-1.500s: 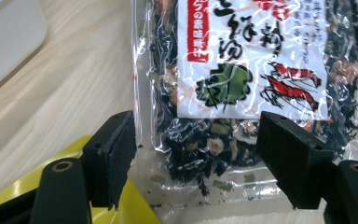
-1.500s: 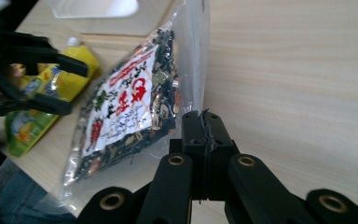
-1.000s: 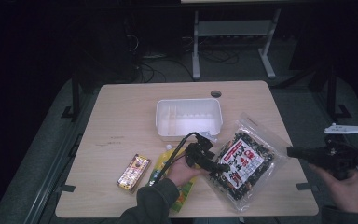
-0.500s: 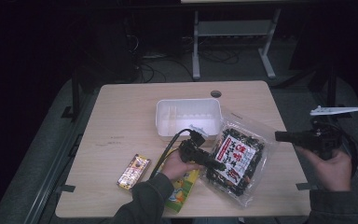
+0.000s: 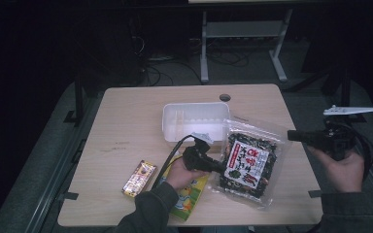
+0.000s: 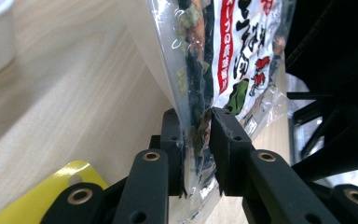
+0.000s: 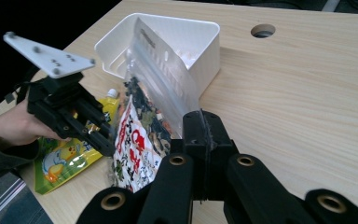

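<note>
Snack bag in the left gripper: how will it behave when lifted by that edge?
Probably floppy: the snack bag is thin clear film, already creased where the left gripper has just closed on its edge. Likely light for its size, since the contents look like loose dried bits. The glossy film may slip between the fingers, and the far end should sag.

A pale wooden rectangular surface (image 5: 126,126) with rounded corners and a round cable hole (image 5: 225,97) near its far edge is standing on a grey carpeted floor (image 5: 43,160). Behind it, a light grey metal shelf frame (image 5: 238,34) is resting on splayed feet, with black cables (image 5: 165,68) lying tangled beside it. The room is sitting in deep shadow, and light is falling mainly on the surface.
</note>
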The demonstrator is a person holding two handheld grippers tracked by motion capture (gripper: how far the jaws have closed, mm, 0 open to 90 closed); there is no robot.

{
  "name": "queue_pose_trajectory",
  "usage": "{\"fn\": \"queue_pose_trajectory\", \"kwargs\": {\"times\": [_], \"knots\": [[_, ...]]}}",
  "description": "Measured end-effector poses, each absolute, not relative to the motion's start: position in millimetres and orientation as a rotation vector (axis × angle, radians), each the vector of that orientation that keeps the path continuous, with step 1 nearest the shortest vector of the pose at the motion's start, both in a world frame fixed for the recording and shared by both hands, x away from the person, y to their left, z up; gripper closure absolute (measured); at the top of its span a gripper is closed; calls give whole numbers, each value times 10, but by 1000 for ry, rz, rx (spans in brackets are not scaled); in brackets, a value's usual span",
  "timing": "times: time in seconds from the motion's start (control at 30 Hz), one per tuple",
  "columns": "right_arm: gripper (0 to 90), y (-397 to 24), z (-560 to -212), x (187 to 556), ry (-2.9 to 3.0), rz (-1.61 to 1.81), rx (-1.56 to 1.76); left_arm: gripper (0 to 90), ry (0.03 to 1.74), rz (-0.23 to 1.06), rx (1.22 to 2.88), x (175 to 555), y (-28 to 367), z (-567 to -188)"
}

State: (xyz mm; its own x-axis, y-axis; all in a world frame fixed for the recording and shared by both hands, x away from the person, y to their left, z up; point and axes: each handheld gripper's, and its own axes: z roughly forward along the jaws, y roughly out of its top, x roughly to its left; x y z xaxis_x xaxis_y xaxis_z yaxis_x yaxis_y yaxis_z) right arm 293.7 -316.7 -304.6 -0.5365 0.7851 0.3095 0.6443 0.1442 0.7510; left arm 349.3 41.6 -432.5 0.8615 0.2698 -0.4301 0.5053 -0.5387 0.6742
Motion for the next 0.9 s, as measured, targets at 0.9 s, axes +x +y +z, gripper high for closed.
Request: {"fn": "queue_pose_trajectory", "kwargs": {"times": [0.9], "knots": [[558,-3277,-3439,3088,2284,1445,1471,807,569,-262,2164,3422,503,-4314]]}}
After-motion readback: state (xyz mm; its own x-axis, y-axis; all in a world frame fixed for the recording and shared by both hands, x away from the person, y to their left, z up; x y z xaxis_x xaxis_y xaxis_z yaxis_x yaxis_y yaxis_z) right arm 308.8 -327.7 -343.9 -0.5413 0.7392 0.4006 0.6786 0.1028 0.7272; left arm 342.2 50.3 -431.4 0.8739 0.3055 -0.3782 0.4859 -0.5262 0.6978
